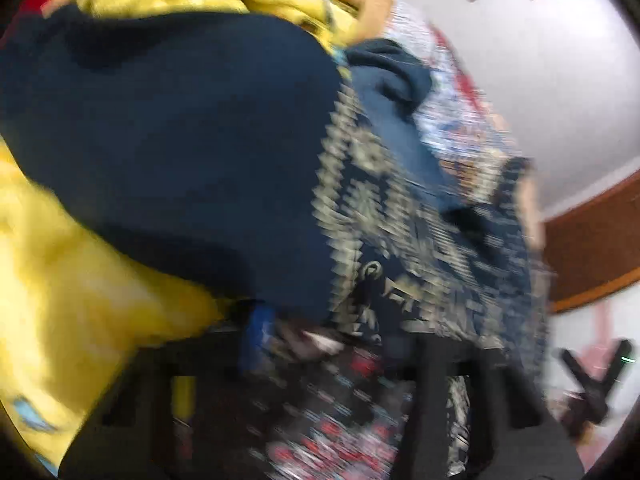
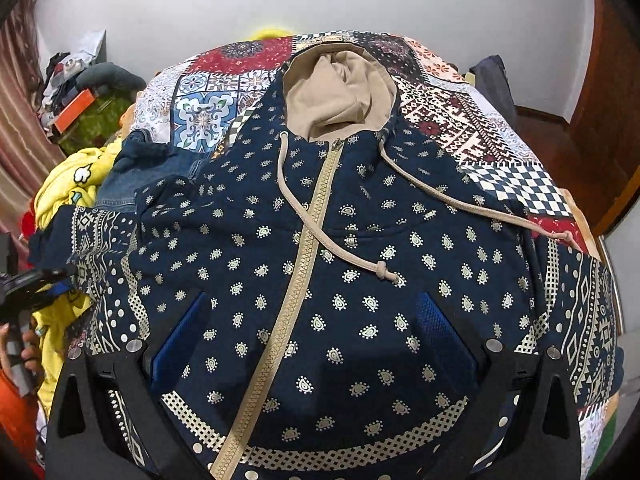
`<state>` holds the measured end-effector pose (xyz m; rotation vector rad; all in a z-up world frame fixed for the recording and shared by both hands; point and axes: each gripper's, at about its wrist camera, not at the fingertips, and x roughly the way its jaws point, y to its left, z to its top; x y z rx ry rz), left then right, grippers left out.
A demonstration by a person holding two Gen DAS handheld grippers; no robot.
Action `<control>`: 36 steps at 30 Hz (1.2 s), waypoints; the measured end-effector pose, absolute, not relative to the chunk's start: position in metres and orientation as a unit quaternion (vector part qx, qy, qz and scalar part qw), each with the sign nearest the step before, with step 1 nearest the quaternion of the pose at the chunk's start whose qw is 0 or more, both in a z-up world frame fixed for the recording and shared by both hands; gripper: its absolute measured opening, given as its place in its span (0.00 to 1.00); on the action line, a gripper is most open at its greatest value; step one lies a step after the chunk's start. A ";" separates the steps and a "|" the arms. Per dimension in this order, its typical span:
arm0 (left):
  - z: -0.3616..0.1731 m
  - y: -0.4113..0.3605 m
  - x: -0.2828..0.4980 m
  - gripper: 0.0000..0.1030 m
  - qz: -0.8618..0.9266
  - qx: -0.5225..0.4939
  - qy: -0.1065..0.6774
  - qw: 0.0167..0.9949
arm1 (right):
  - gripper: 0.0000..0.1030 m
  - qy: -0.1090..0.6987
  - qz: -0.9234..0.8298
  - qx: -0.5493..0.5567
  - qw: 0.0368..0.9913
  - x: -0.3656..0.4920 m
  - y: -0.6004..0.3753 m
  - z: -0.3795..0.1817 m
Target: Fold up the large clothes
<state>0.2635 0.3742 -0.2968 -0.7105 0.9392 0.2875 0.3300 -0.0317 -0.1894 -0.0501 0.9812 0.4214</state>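
— Right wrist view: where's the garment?
— The navy paisley zip-up hoodie (image 2: 320, 272) lies front-up on the patchwork bedspread (image 2: 480, 128), filling mid-frame; right gripper (image 2: 316, 344) jaws apart above it.
— And the left?
— Left gripper (image 1: 320, 360): too blurred, cannot tell. Yellow blanket (image 1: 60, 280) at left.

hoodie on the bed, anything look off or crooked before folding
Mostly tidy: the hoodie lies face up, zipped, hood flat. The drawstrings are uneven, one crossing the zipper, the other trailing off toward the quilt. One sleeve is bunched against jeans.
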 end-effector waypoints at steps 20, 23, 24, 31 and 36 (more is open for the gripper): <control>-0.262 0.419 0.242 0.10 0.252 -0.382 0.330 0.826 | 0.98 0.439 0.193 -0.036 0.877 0.314 -0.056 -0.162; -0.227 0.402 0.250 0.06 0.264 -0.313 0.323 0.853 | 0.98 0.439 0.186 -0.032 0.878 0.312 -0.066 -0.162; -0.212 0.395 0.253 0.05 0.260 -0.292 0.317 0.864 | 0.98 0.439 0.185 -0.029 0.879 0.311 -0.070 -0.161; -0.108 0.285 0.310 0.04 0.149 -0.150 0.284 0.935 | 0.98 0.428 0.176 -0.003 0.887 0.303 -0.095 -0.150; -0.100 0.180 0.356 0.04 0.028 -0.093 0.318 0.943 | 0.98 0.419 0.176 0.004 0.891 0.297 -0.111 -0.142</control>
